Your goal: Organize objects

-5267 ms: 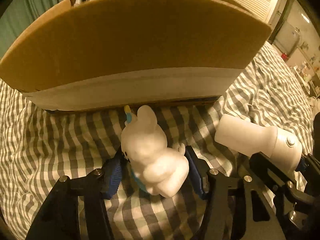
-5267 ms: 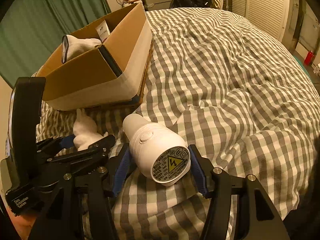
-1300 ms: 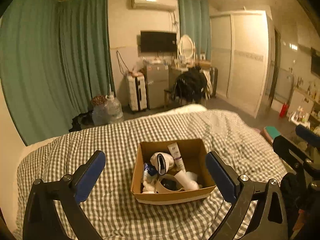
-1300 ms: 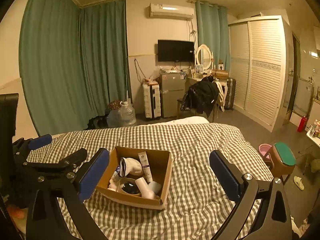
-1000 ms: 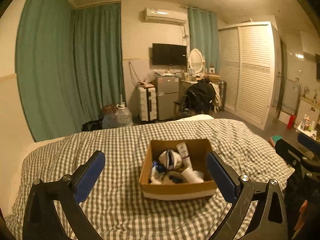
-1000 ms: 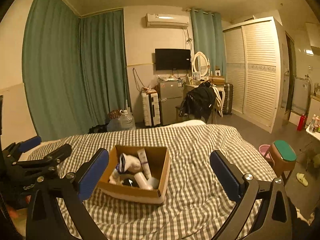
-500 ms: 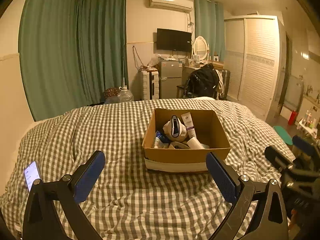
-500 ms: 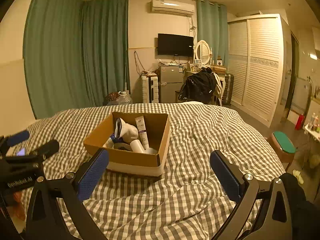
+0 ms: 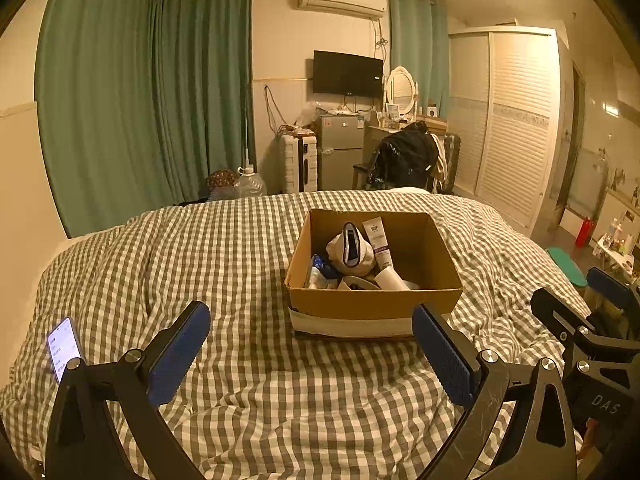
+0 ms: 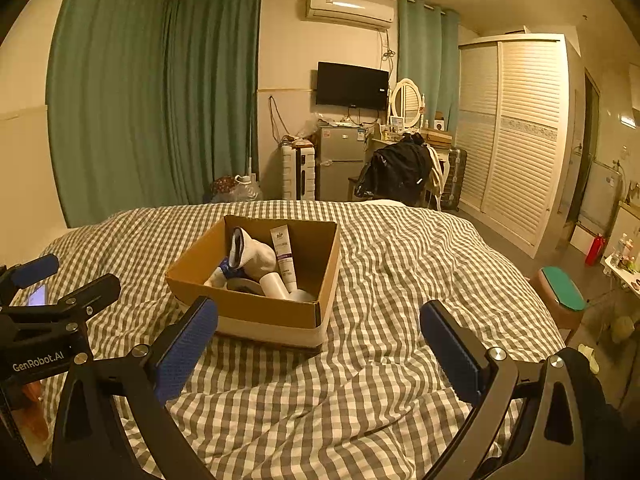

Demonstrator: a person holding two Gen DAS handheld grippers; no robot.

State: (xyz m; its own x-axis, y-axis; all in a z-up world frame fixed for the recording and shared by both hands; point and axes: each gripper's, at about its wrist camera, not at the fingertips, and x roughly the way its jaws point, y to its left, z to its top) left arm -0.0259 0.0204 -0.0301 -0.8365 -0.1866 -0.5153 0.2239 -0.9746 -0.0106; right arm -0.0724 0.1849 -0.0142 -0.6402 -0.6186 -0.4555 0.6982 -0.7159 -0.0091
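Note:
A brown cardboard box stands on the checked bed. Inside lie a white tube, a white rolled sock, a white cylinder and other small items. My left gripper is open and empty, low over the bed in front of the box. My right gripper is open and empty, in front of the box and to its right. The left gripper also shows at the left edge of the right wrist view.
A lit phone lies on the bed at the far left. The grey and white checked duvet is rumpled. A stool with a green top stands off the bed's right side. Curtains, a fridge and a wardrobe are at the back.
Both grippers held a white bunny figure and a white cylinder beside the box; now both are open and empty and drawn back. Over the last second they came lower and nearer.

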